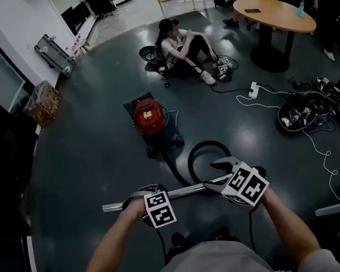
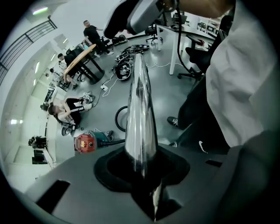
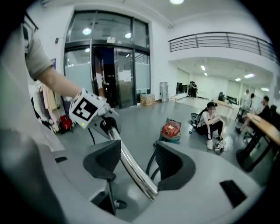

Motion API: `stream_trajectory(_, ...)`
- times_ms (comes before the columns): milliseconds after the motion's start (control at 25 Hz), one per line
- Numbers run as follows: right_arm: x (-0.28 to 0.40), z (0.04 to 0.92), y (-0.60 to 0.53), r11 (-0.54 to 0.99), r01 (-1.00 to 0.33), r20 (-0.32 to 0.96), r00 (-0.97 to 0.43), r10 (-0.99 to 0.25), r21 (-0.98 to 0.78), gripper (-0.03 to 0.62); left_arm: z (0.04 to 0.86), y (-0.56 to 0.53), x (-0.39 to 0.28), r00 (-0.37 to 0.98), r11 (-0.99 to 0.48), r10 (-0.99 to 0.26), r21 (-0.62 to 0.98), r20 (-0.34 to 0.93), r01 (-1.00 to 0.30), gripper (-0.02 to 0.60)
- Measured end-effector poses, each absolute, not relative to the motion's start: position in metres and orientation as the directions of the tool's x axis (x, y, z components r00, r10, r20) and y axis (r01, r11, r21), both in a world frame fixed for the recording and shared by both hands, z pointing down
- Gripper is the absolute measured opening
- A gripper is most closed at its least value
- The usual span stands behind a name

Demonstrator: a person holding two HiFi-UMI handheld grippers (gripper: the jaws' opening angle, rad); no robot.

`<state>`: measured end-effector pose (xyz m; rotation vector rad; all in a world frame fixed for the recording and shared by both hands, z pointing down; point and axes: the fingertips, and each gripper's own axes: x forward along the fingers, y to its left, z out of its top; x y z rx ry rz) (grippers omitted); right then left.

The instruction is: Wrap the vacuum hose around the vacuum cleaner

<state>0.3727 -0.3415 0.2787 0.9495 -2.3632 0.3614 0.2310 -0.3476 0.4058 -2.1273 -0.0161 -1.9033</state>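
Note:
The red vacuum cleaner (image 1: 149, 116) stands on the dark floor ahead of me. Its black hose (image 1: 203, 151) curls in a loop between it and my hands. A chrome wand tube (image 1: 182, 192) lies level across my front. My left gripper (image 1: 137, 201) is shut on the tube (image 2: 140, 105) near its left end, and its jaws (image 2: 142, 164) clamp the metal. My right gripper (image 1: 221, 182) stands open around the tube's right part. In the right gripper view the tube (image 3: 131, 168) runs between the spread pads (image 3: 103, 159) up to the left gripper (image 3: 89, 109). The vacuum cleaner (image 3: 170, 130) shows beyond.
A person sits on the floor (image 1: 181, 47) behind the vacuum cleaner. A round wooden table (image 1: 275, 13) stands at the back right, with people near it. A power strip (image 1: 252, 90) and heaped cables and gear (image 1: 313, 109) lie to the right. A basket (image 1: 43, 102) sits by the left wall.

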Motion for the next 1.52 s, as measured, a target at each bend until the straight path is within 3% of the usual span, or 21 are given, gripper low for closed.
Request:
stream_trajectory(200,0.409,0.266,-0.322,0.613,-0.753,0.437,-0.647,-0.625,-0.239,0.249,0.425,-0.325,0.235,0.15,-0.983,-0.176,-0.182,0.973,0.028,0.13)
stream_trajectory(800,0.391,0.345,-0.306,0.398,-0.743,0.418,-0.645,-0.639,-0.538,0.249,0.467,-0.316,0.244,0.289,-0.939,-0.085,0.021,0.954,-0.344,0.13)
stream_trajectory(1200,0.374,0.427,-0.386,0.06,-0.667,0.412,-0.526,-0.744,-0.743,0.25,0.504,-0.345,0.263,0.427,-0.857,-0.076,0.16,0.901,-0.489,0.13)
stream_trajectory(1520,0.351,0.47,-0.456,-0.094,-0.531,0.399,-0.496,-0.772,-0.842,0.25,0.525,-0.371,0.274,0.514,-0.825,-0.024,0.273,0.858,-0.495,0.13)
